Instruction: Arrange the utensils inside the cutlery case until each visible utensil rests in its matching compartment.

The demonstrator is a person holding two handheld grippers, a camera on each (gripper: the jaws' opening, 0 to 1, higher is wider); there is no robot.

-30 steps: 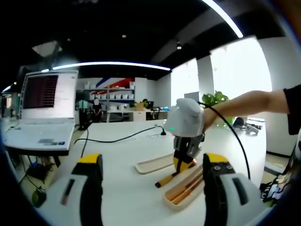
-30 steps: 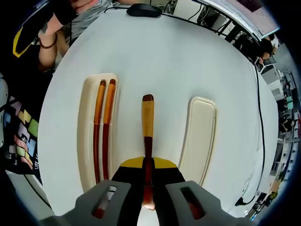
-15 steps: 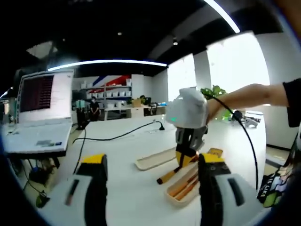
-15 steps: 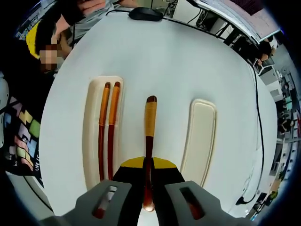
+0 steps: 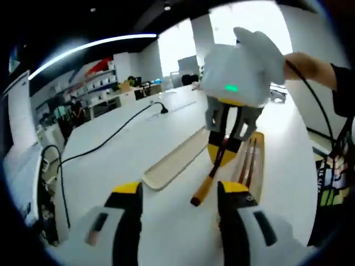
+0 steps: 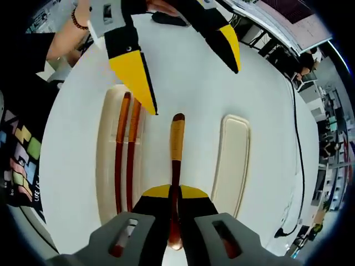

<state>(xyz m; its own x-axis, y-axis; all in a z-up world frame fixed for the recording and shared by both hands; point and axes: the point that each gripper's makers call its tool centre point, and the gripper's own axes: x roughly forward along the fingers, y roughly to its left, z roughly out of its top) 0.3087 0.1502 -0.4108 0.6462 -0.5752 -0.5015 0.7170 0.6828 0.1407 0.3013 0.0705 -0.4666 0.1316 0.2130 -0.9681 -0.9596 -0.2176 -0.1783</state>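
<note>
Utensil (image 6: pixel 176 160) clamped in right tool (image 6: pixel 175 230), between case halves; left tool (image 6: pixel 191 61) wide, above.

Glossy wooden chopsticks (image 6: pixel 125 160), matt cream plastic case (image 6: pixel 105 166), smooth white table (image 6: pixel 188 72).

A white table (image 6: pixel 183 66) carries a cream case tray (image 6: pixel 106 166) on the left and its lid (image 6: pixel 232 160) to the right. A black cable (image 5: pixel 105 143) crosses the far side, and what may be a mouse (image 6: pixel 169 20) lies at the far edge.
</note>
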